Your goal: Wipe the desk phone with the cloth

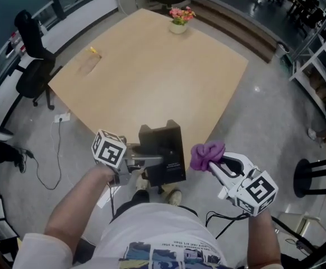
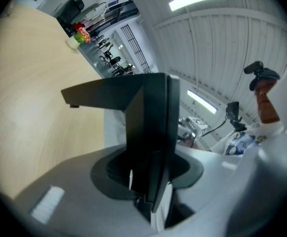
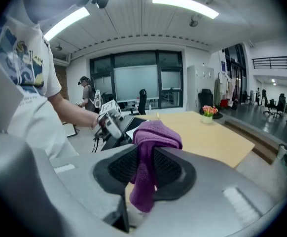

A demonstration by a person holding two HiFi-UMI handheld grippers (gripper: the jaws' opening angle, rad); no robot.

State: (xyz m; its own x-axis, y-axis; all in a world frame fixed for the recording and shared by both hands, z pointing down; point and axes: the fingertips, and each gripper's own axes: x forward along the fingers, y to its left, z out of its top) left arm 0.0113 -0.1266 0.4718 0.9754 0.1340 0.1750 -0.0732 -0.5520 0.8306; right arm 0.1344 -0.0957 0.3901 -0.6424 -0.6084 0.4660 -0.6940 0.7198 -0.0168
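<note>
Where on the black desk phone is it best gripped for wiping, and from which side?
Take the desk phone by its thin flat edge, from its left side in the head view, as the left gripper does now: its jaws close on that slim panel edge-on. That likely keeps the broad surfaces clear for the purple cloth held in the right gripper.
</note>
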